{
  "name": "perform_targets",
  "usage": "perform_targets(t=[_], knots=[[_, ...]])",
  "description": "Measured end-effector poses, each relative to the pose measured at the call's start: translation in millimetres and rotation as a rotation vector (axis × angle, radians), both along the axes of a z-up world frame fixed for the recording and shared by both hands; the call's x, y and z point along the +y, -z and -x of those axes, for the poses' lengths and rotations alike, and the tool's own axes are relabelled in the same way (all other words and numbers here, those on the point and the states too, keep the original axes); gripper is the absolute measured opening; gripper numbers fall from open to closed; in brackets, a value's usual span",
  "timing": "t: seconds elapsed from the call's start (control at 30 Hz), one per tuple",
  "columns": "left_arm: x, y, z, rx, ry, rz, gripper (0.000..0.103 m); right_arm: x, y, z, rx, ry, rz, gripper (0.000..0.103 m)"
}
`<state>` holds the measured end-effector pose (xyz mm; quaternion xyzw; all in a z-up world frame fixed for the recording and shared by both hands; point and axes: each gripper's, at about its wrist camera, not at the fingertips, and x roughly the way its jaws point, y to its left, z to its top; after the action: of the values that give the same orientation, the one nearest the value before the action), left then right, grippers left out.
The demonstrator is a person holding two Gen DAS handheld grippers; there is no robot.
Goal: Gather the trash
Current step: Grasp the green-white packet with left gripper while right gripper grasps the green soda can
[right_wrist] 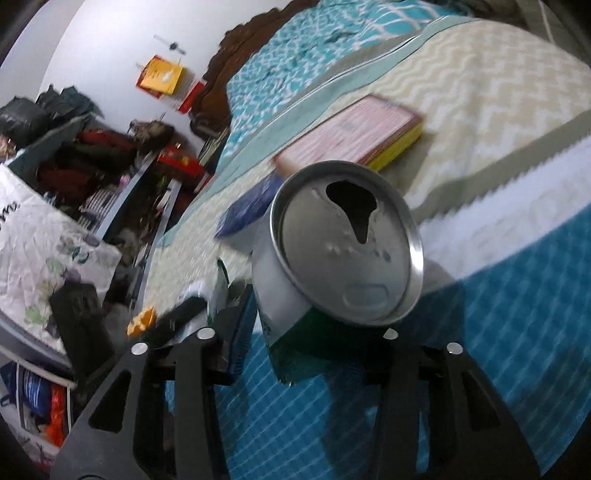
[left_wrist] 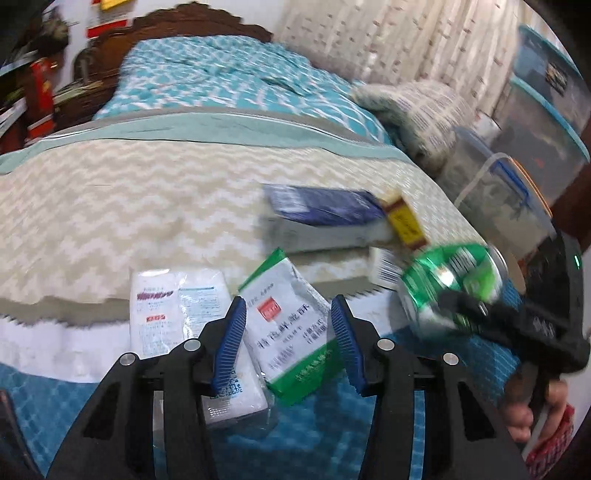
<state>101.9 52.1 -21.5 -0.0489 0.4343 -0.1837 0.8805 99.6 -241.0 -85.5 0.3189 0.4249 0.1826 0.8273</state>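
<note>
My left gripper (left_wrist: 288, 347) is open, its blue pads on either side of a green and white snack packet (left_wrist: 291, 328) lying on the bed. A white tissue pack (left_wrist: 184, 317) lies just left of it. My right gripper (right_wrist: 317, 332) is shut on a green drink can (right_wrist: 343, 251), its opened top facing the camera. The can also shows in the left wrist view (left_wrist: 450, 284), held above the bed's right edge. A blue and white box (left_wrist: 325, 221) and a yellow and red box (left_wrist: 404, 221) lie behind on the beige blanket (left_wrist: 147, 206).
A pink and yellow book (right_wrist: 354, 136) lies on the blanket. Clear storage bins (left_wrist: 517, 199) stand right of the bed. Cluttered shelves (right_wrist: 92, 166) and a white bag (right_wrist: 40, 243) are to the left. The teal quilt (left_wrist: 221, 81) and a wooden headboard (left_wrist: 184, 18) are beyond.
</note>
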Motion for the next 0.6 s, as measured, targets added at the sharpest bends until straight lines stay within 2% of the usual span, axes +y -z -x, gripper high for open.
perform_targets(t=[0.07,0.17,0.27,0.37,0.43,0.53,0.6], knots=[[19,-3,-2,0.011,-0.018,0.047,0.047,12,-1,7,-0.01,-0.021,0.01,0.06],[45,-9,-1,0.011,-0.047,0.105,0.048,22,-6,21,-0.043,-0.03,0.057,0.067],[65,-17,2,-0.013,-0.066,0.14,0.047,15,-16,31,-0.074,0.03,0.101,0.069],[66,-27,4,-0.055,-0.092,0.108,0.048,-2,-22,42,-0.092,0.138,0.134,0.07],[62,-29,1,-0.072,-0.094,0.083,0.054,-13,-27,50,-0.107,0.212,0.147,0.07],[53,-30,-16,-0.058,-0.068,0.079,0.056,-26,-31,57,-0.117,0.263,0.146,0.07],[50,-29,-32,-0.061,-0.085,0.06,0.056,-32,-33,63,-0.13,0.282,0.145,0.07]])
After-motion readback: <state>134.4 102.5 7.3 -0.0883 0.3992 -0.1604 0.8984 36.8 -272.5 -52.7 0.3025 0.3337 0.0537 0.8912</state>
